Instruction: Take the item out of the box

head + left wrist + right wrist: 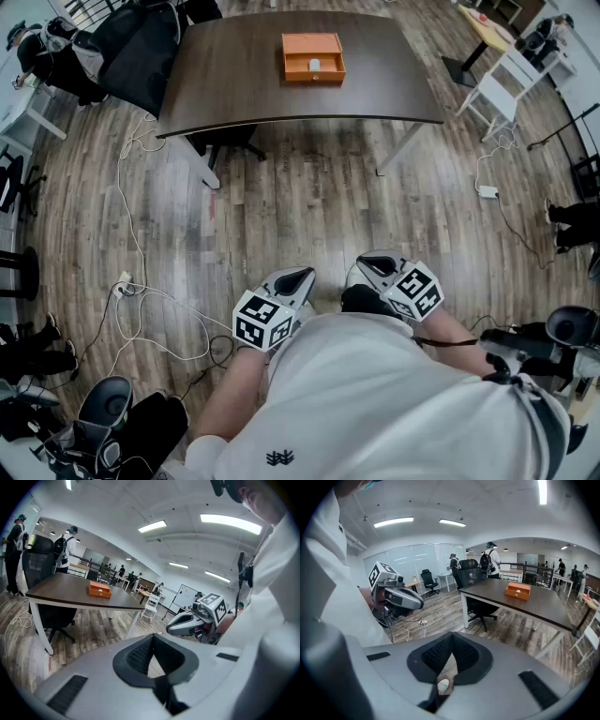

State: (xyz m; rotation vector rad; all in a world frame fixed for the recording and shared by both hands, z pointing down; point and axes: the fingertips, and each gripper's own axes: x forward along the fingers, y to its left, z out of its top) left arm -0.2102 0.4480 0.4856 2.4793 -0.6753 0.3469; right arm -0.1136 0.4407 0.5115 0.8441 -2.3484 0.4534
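Open office, plank floor (pixel 309 187); dark worktop (pixel 234 84) at upper centre of the head view. Orange box (pixel 313 57) on it, long side across the frame, small white item (pixel 314 65) inside. Left tongs (pixel 302 276) and right tongs (pixel 373 262): both pressed together, empty, lower centre. Box lies straight ahead, well apart, slightly more in line with the left.

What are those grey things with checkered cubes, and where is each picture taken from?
They are hand-held grey tongs, one in each of a person's hands; there is no robot. The head view looks down from a camera on the person's head: left tongs, right tongs. The left and right gripper views come from cameras riding on each pair. Both pairs are shut and empty. Ahead stands a dark brown table with an open orange box on it; a small white item lies inside.
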